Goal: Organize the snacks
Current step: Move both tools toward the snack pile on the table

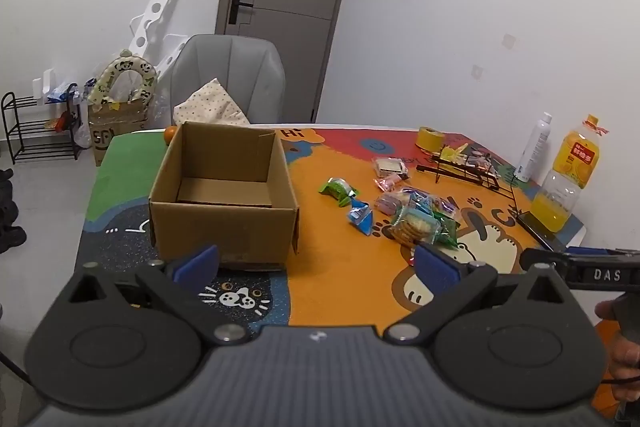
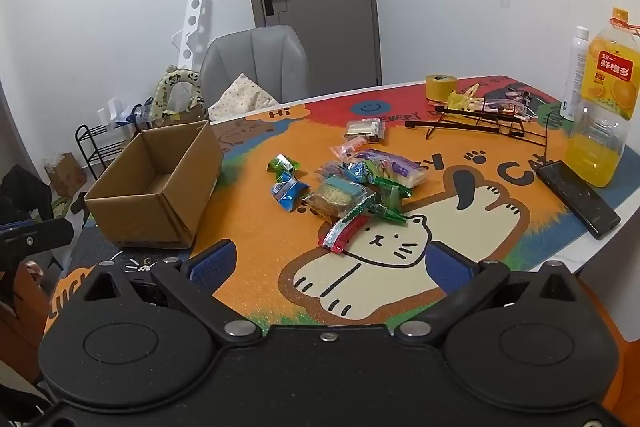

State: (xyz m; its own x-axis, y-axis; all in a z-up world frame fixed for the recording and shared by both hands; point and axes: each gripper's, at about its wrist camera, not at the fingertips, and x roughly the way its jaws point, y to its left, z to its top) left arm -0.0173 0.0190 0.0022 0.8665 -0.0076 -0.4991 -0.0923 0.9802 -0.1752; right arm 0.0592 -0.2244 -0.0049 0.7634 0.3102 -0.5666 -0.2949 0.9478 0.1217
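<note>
From my left hand-held gripper (image 1: pixel 316 263), jaws apart and empty, one square cardboard box (image 1: pixel 224 187) sits open on the counter (image 1: pixel 320 283). From my right hand-held gripper (image 2: pixel 328 267), also apart, crinkly snacks (image 2: pixel 348 191) lie heaped right of it.

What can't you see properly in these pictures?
- Orange round thing, left wrist view: mostly hidden behind the open brown cardboard box.
- Snack packets at the bottom of the colourful wrapped pile, both views: covered by packets on top.
- Black phone, left wrist view: partly hidden by the right gripper.
- Print on the wrappers: too small to read.
</note>
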